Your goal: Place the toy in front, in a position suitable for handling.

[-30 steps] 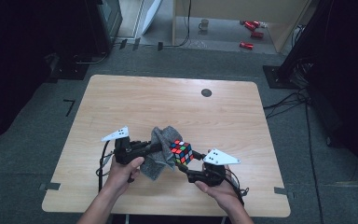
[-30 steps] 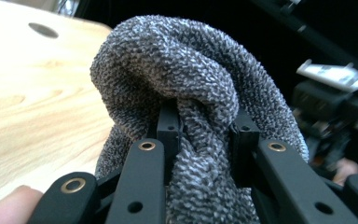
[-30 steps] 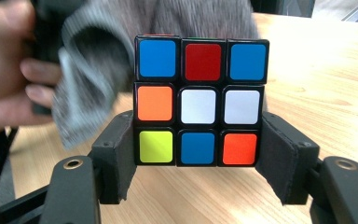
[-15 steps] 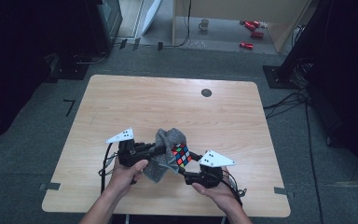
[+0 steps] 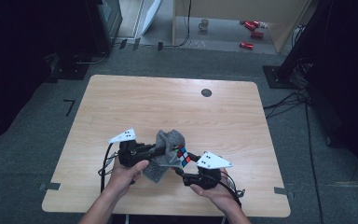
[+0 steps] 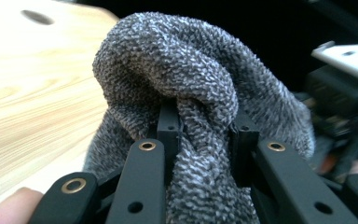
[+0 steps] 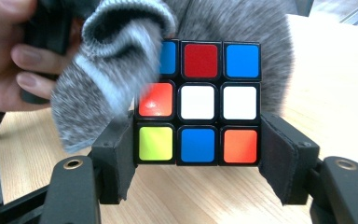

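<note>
Near the wooden table's (image 5: 121,102) near edge, our left gripper (image 6: 204,135) pinches the grey knitted sock (image 6: 191,74); our right gripper (image 7: 198,154) clamps the multicoloured puzzle cube (image 7: 199,102), its top-left corner under the sock's cuff.

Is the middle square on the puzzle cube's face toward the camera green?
No. In the right tool's view, the centre sticker of the cube is white, with red above and blue below.
</note>
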